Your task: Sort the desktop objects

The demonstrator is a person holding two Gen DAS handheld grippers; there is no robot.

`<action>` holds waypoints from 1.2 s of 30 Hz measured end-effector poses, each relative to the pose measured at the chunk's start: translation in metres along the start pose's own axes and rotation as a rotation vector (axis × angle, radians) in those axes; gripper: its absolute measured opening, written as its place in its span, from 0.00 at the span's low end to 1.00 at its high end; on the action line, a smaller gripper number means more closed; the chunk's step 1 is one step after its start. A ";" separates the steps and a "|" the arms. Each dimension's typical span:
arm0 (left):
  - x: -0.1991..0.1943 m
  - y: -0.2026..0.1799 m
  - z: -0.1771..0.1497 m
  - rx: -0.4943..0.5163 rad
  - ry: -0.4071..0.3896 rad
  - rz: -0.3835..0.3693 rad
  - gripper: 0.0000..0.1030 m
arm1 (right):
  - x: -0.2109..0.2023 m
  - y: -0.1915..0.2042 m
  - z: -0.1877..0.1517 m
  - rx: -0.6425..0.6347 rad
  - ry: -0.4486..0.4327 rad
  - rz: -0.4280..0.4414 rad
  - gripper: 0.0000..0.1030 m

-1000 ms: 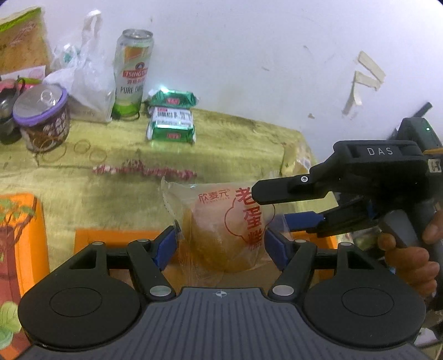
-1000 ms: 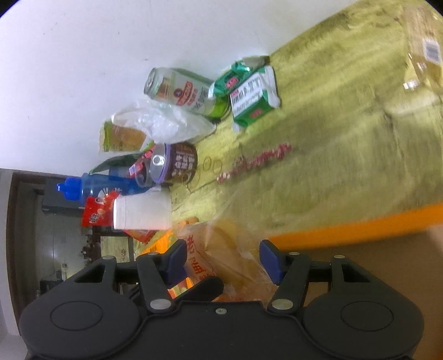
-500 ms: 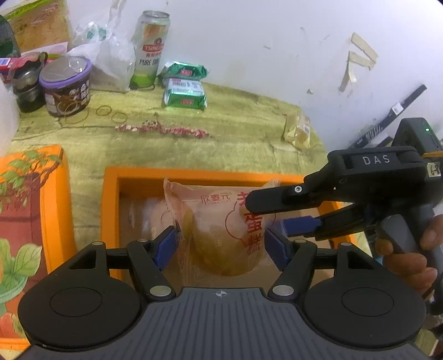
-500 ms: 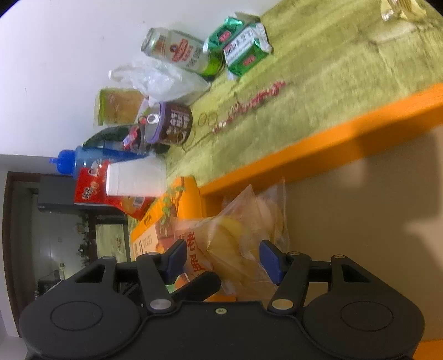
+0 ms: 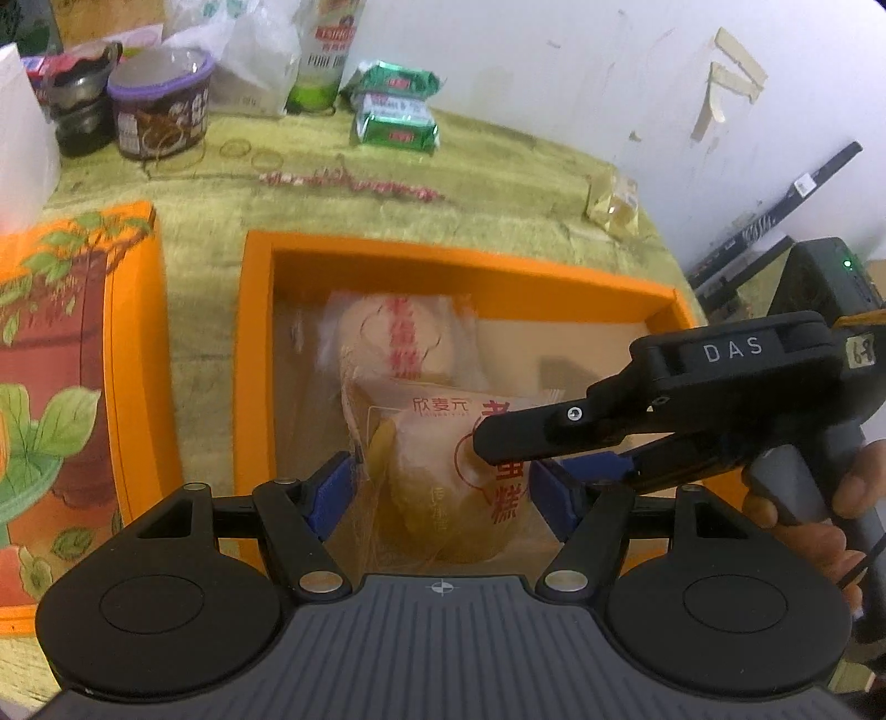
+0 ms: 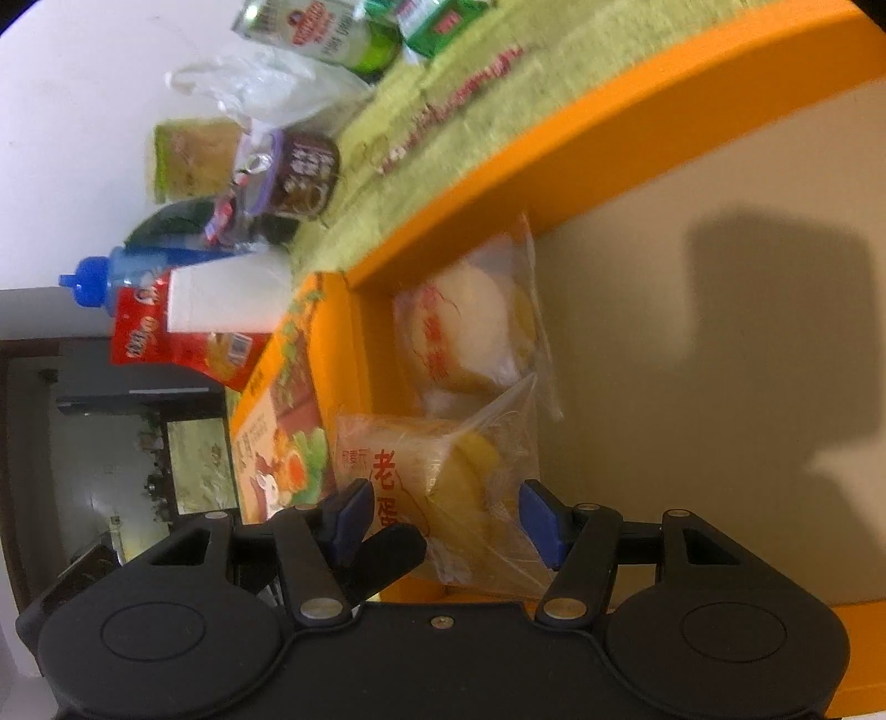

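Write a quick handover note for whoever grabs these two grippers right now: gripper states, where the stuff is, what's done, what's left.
Left gripper: jaws around the bagged egg cake, held over the orange box; a firm clamp isn't clear.
Right gripper: jaws straddle the same bag from the side, apparently not pinching it.
Done: one other bagged cake already lies inside the box.
Left: set this cake down beside it, then sort the rest on the green cloth: small yellow packet, green packets, beer can, purple-lidded cup. The box lid lies to the box's left.
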State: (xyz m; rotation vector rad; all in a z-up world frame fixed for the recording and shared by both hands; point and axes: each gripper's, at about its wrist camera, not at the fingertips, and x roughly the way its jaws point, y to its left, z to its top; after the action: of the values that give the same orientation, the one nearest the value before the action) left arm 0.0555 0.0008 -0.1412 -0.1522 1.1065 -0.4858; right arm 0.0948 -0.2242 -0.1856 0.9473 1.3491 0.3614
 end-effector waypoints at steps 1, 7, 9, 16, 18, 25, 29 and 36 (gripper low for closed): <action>0.002 0.002 -0.003 -0.002 0.007 0.000 0.67 | 0.003 -0.002 -0.002 0.006 0.004 -0.004 0.56; 0.017 0.012 -0.014 -0.007 0.045 0.003 0.67 | 0.020 -0.010 -0.007 0.030 0.016 -0.036 0.56; 0.021 0.012 -0.016 0.003 0.054 0.006 0.68 | 0.023 -0.010 -0.008 0.020 0.011 -0.054 0.56; 0.020 0.007 -0.020 0.077 0.049 0.017 0.73 | 0.019 -0.013 -0.006 -0.011 -0.026 -0.093 0.59; 0.013 0.006 -0.020 0.103 0.038 0.027 0.75 | 0.007 -0.011 -0.006 -0.032 -0.057 -0.107 0.60; -0.010 -0.015 -0.024 0.279 -0.029 0.013 0.76 | -0.029 0.017 -0.026 -0.261 -0.136 -0.302 0.59; 0.007 -0.031 -0.033 0.368 0.001 0.020 0.76 | -0.016 0.037 -0.041 -0.416 -0.115 -0.407 0.50; 0.022 -0.034 -0.044 0.414 0.028 0.023 0.81 | 0.020 0.046 -0.042 -0.502 -0.048 -0.483 0.49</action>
State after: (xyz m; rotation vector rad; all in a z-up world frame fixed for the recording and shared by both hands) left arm 0.0140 -0.0344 -0.1674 0.2307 1.0118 -0.6868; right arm 0.0733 -0.1670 -0.1619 0.2012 1.3089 0.2819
